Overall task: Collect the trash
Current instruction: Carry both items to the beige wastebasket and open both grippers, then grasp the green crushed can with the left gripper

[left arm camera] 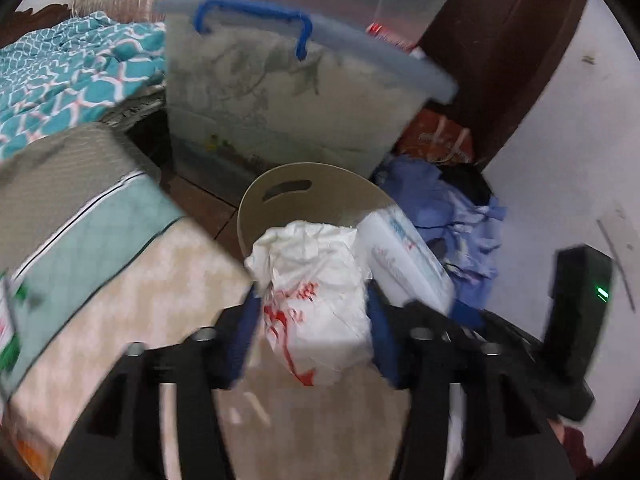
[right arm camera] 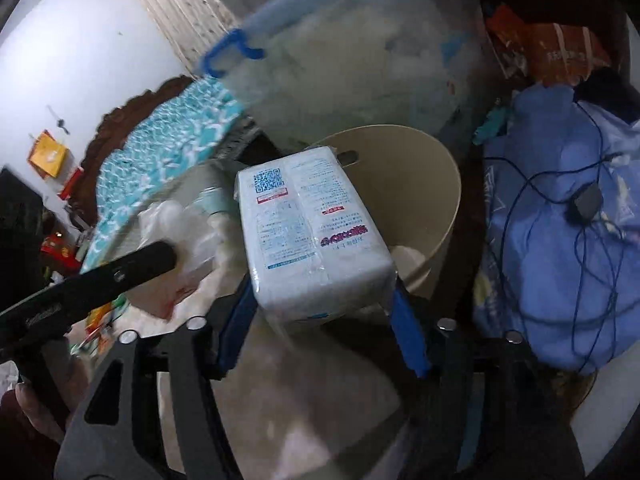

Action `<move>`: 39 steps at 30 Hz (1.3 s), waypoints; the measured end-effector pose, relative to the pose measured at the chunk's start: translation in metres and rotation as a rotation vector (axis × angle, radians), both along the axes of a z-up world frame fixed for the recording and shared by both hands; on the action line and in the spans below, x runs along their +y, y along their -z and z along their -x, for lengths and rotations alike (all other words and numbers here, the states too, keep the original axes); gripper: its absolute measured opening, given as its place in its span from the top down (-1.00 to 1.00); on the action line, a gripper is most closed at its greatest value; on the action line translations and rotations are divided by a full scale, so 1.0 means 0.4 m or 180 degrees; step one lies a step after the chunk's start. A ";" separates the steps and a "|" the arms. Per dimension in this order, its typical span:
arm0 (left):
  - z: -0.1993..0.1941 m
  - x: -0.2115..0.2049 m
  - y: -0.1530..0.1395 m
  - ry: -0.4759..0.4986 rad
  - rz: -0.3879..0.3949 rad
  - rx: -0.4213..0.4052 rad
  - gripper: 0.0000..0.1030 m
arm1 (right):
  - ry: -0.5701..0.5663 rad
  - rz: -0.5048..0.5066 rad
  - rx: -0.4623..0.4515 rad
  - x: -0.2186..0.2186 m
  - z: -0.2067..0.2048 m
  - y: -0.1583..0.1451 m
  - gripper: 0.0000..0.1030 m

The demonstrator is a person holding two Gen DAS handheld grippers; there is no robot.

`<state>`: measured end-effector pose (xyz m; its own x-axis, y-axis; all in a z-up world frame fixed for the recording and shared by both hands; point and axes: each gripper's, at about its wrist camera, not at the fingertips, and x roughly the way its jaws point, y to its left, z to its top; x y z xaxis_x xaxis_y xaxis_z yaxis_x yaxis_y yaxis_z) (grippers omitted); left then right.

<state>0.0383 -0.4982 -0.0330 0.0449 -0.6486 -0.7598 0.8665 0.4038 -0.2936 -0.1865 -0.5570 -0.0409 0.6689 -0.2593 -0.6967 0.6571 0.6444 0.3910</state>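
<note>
From the left wrist camera, the far left is a blurred teal patterned blanket [left arm camera: 68, 68] on a bed, and below it a padded grey-and-mint box-like thing [left arm camera: 80, 216] whose edges smear into a pale marbled surface [left arm camera: 152, 300] — what it is cannot be made out. Centre frame, the left gripper [left arm camera: 312, 308] has a crumpled white plastic bag with red print [left arm camera: 320, 300] between its blue-padded fingers [left arm camera: 246, 332]; both pads sit against the bag's sides, so it is held, jaws partly apart. The bag hangs just in front of the beige bin [left arm camera: 260, 208], most of whose mouth it hides. Behind the bin stands a clear storage tub with a blue handle [left arm camera: 280, 92], its contents only a cloudy grey. To the right, the white wrapped pack [left arm camera: 404, 256] enters the frame, then a heap of blue cloth [left arm camera: 472, 220].

From the right wrist camera, the left tool crosses the lower left as a dark bar, its bag a white blur. In the middle the right gripper [right arm camera: 320, 304] clamps the white wrapped pack [right arm camera: 308, 232] by its near end, jaws wide around it, over the near rim of the beige bin [right arm camera: 444, 208]. The pack covers much of the bin's inside. On the right, a black cable [right arm camera: 580, 216] trails over blue cloth [right arm camera: 560, 240], cut off by the lens edge.
</note>
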 end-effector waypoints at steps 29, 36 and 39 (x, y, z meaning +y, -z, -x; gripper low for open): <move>-0.025 1.101 0.004 -0.1690 0.0636 0.0608 -0.23 | -0.2459 -0.0441 -0.0326 0.663 -0.535 -0.076 0.28; -0.133 1.121 0.035 -0.1864 0.0928 0.0994 -0.26 | -0.2582 -0.0322 -0.0021 0.751 -0.597 -0.040 0.28; -0.176 1.114 0.069 -0.1837 0.1047 0.1304 -0.24 | -0.2535 -0.0385 -0.0053 0.740 -0.586 -0.033 0.28</move>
